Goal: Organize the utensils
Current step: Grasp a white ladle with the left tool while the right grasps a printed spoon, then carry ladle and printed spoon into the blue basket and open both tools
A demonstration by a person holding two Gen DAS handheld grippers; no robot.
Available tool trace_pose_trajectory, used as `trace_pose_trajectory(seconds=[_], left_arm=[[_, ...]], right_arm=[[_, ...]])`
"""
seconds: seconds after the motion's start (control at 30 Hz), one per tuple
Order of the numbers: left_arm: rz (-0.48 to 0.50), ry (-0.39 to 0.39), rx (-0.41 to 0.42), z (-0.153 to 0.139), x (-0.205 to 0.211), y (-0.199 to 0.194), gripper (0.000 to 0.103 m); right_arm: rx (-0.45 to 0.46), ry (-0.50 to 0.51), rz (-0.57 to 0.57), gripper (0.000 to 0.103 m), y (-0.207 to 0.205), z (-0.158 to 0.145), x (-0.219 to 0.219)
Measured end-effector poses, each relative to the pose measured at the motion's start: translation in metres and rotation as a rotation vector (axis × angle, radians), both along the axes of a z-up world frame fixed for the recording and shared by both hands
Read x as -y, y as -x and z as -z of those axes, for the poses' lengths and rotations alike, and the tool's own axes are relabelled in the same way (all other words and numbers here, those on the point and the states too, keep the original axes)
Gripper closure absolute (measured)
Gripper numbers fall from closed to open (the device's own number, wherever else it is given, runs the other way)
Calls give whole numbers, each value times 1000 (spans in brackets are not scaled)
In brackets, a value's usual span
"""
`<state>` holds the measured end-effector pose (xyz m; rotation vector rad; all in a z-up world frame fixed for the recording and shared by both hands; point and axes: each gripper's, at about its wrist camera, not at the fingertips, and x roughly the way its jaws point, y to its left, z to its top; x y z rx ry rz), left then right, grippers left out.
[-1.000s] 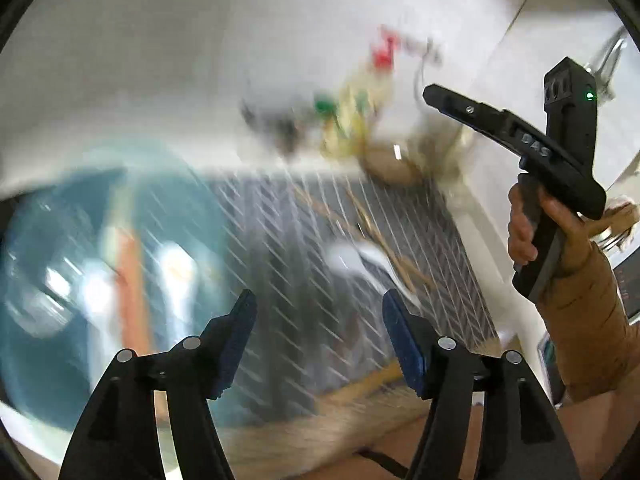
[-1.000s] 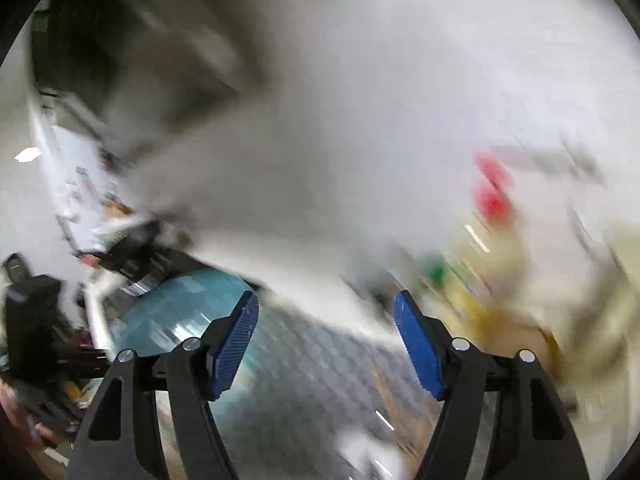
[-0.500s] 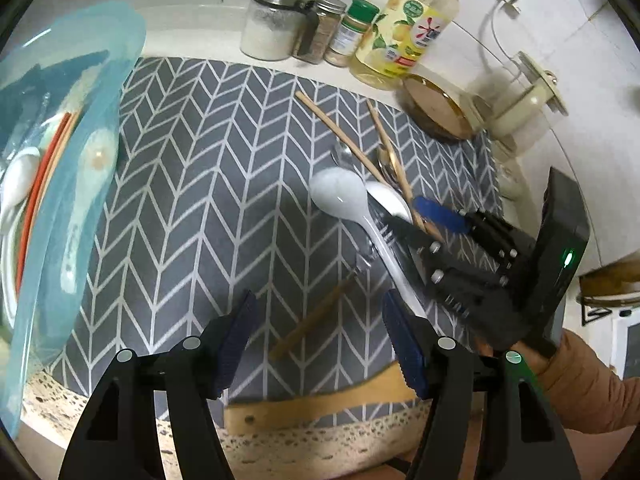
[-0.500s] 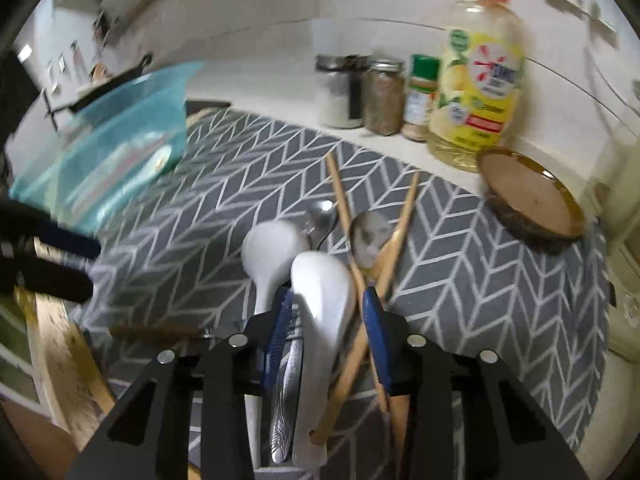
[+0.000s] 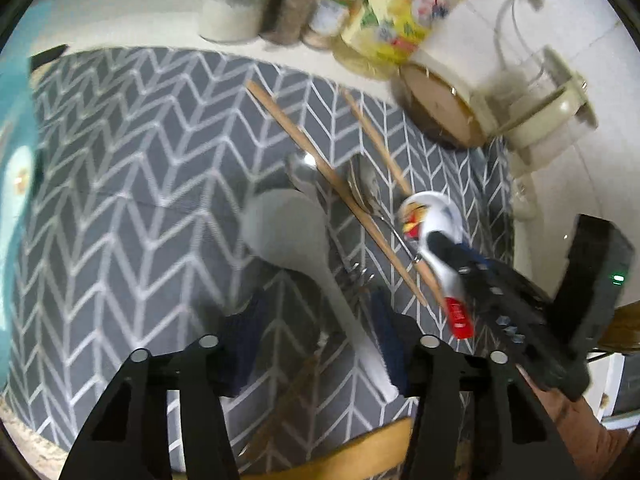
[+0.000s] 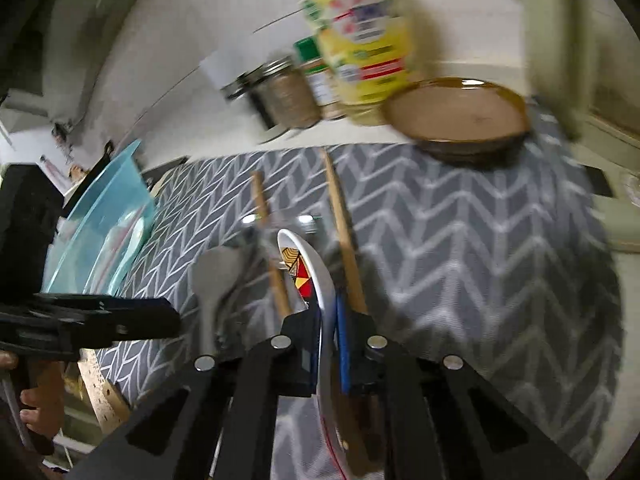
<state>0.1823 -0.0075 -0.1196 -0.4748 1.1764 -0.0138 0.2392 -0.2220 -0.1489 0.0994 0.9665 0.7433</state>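
My right gripper point(image 6: 328, 344) is shut on a white ceramic spoon with a red and yellow pattern point(image 6: 308, 272), lifted and turned on edge above the grey chevron mat point(image 6: 460, 232). The same spoon point(image 5: 434, 216) shows in the left wrist view, held by the right gripper point(image 5: 456, 252). My left gripper point(image 5: 316, 332) is open and empty, low over a plain white spoon point(image 5: 288, 228). Two wooden chopsticks point(image 5: 332, 184), metal spoons point(image 5: 362, 184) and a fork point(image 5: 356, 276) lie on the mat.
A teal bowl point(image 6: 104, 224) with utensils stands at the left. Spice jars point(image 5: 280, 4), a yellow bottle point(image 5: 400, 16) and a brown dish point(image 5: 436, 108) stand along the back. A wooden board point(image 5: 352, 456) lies at the mat's near edge.
My right gripper closed on the patterned white spoon and lifted it off the mat, turning it on edge. My left gripper moved closer over the plain white spoon.
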Motion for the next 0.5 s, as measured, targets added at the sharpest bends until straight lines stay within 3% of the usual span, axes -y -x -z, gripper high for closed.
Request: trace_pose_trajectory(seconds=[0.17, 0.23, 0.27, 0.43, 0.5], left_arm=[[4, -130, -10, 11, 22, -16, 58], [15, -178, -14, 11, 27, -19, 81], [13, -179, -15, 11, 27, -21, 84], [-31, -46, -26, 8, 10, -21, 94], [-37, 63, 0, 0, 2, -13, 94]], right_arm=[[3, -22, 27, 95, 0, -3, 16], [6, -31, 29, 95, 0, -6, 19], [8, -34, 30, 95, 0, -6, 19], [12, -49, 22, 95, 1, -8, 14], [-7, -73, 26, 95, 1, -7, 16]])
